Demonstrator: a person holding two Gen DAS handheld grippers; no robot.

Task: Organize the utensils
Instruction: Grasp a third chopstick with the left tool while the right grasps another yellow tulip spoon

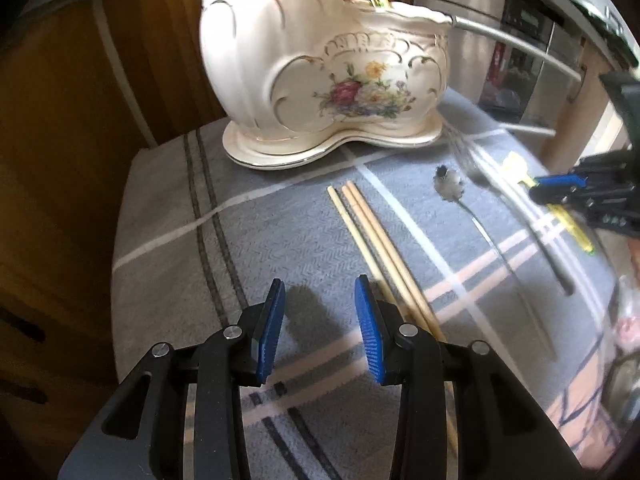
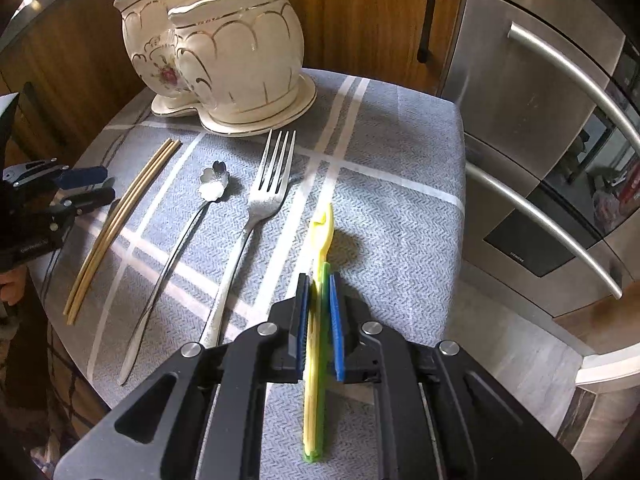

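A: The grey checked cloth [image 2: 392,152] is before a steel fridge [image 2: 560,160]. Why is the right gripper [image 2: 320,320] pinching the yellow plastic fork [image 2: 320,280]?

B: I think to carry it to the ceramic holder [image 2: 236,72] ahead, at the left. The left gripper [image 1: 320,320] is spread and empty, chopsticks [image 1: 376,248] just right of it.

Both tools share one build. The left gripper [image 1: 320,330] has matte black angular arms with slotted cut-outs, round silver pivot pins at each linkage joint, and ribbed blue pads [image 1: 370,332] on the inner finger faces. The right gripper [image 2: 320,328] matches it — black frame, silver pins, blue ridged pads [image 2: 337,336]. Seen from the side, the body carries small screws and faint pale lettering, too small to read.
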